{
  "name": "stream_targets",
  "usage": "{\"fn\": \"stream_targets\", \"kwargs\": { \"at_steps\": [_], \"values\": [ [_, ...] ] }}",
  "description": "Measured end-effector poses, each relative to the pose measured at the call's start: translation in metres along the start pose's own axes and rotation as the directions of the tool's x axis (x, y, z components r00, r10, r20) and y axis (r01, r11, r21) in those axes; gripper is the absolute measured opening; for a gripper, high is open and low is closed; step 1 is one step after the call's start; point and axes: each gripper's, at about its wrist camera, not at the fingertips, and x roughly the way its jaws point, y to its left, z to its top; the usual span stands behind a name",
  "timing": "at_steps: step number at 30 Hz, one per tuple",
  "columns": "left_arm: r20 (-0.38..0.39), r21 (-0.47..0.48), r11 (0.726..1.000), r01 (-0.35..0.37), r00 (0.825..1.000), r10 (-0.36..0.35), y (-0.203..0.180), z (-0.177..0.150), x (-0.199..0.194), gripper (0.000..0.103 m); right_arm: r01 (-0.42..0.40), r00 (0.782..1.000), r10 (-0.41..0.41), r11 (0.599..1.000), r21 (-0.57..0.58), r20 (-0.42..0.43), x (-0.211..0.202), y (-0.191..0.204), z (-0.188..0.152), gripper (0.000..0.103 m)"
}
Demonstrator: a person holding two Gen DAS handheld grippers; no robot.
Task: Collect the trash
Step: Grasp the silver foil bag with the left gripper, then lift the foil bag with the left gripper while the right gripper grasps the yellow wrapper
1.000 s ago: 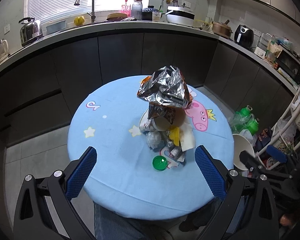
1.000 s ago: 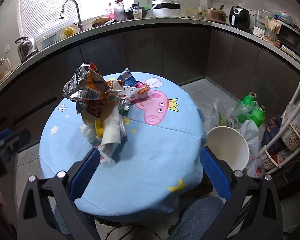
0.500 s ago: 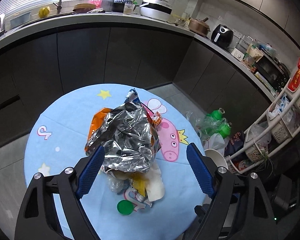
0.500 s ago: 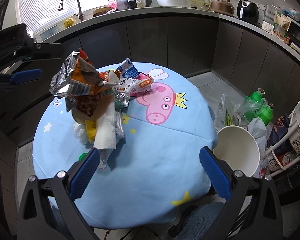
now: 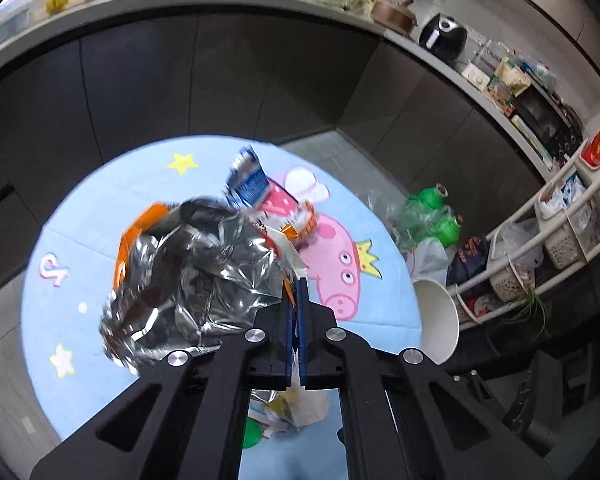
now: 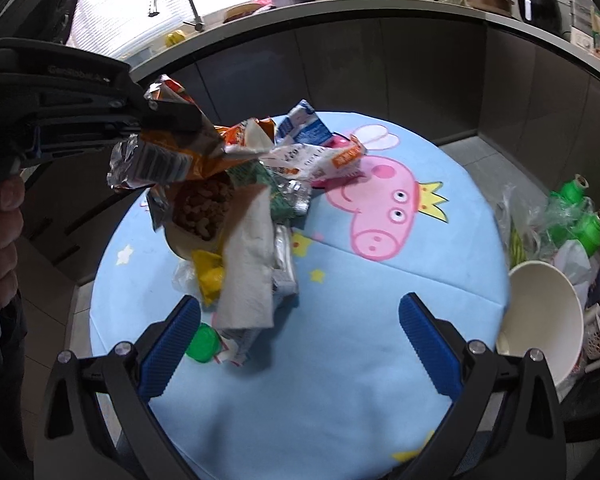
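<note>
Right now my left claw (image 5: pixel 296 300) has its blue pads pinched together on the edge of the crumpled foil snack bag (image 5: pixel 188 276); its jaws have just been closing, and the bag's rim sits between them. In the left wrist view the bag spreads from the pads toward the left centre of the frame, its long side running lower left to upper right, above the rest of the trash pile (image 6: pixel 244 248) on the table (image 6: pixel 360 360). In the right wrist view the same bag (image 6: pixel 168 156) hangs in the upper left under the left claw (image 6: pixel 204 128).

My right claw (image 6: pixel 300 320) stands wide open and holds nothing. The white paper napkin (image 6: pixel 248 276) lies just above its left pad, its long axis running up the frame, with a green cap (image 6: pixel 202 344) beside that pad. The white paper bucket (image 6: pixel 540 320) sits at the right edge, off the table. I judge the bag must travel rightward across the table to reach it.
</note>
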Motion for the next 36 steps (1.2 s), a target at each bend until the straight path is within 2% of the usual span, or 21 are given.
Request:
{"fn": "stream_targets", "kwargs": {
  "at_steps": [6,11,19,25,27,29,30,36],
  "values": [
    [0.143,-0.041,0.999,0.001,0.99,0.005,0.018,0.002,-0.063,0.001,-0.076,0.997,0.076,0.997,-0.005,-0.007,0.018,0.005,0.009,0.098],
    [0.155,-0.064,0.998,-0.016,0.988,0.026,0.029,-0.011,-0.084,0.001,-0.085,0.996,0.085,0.996,-0.008,-0.028,0.034,0.01,0.012,0.065],
    [0.137,-0.087,0.996,-0.027,0.99,0.039,0.045,-0.032,-0.088,0.002,-0.073,0.996,0.073,0.997,0.0,-0.056,0.047,0.008,0.008,0.035],
    [0.149,-0.085,0.996,-0.014,0.989,0.026,0.047,-0.037,-0.095,0.002,-0.061,0.998,0.06,0.998,-0.004,-0.034,0.029,0.005,0.001,0.038],
    [0.152,-0.086,0.996,-0.013,0.988,0.026,0.046,-0.039,-0.097,0.002,-0.048,0.998,0.048,0.999,0.003,-0.03,0.024,0.001,-0.003,0.042],
    [0.154,-0.087,0.996,-0.01,0.988,0.023,0.046,-0.041,-0.098,0.002,-0.031,0.999,0.031,1.0,0.002,-0.025,0.02,-0.001,-0.006,0.052],
    [0.153,-0.086,0.996,-0.008,0.988,0.021,0.045,-0.042,-0.099,0.002,-0.026,0.999,0.026,1.0,0.002,-0.024,0.019,-0.002,-0.007,0.053],
    [0.152,-0.085,0.996,-0.001,0.988,0.014,0.044,-0.046,-0.103,0.002,-0.035,0.999,0.035,0.999,-0.012,0.005,0.004,0.003,-0.01,0.054]
  ]
}}
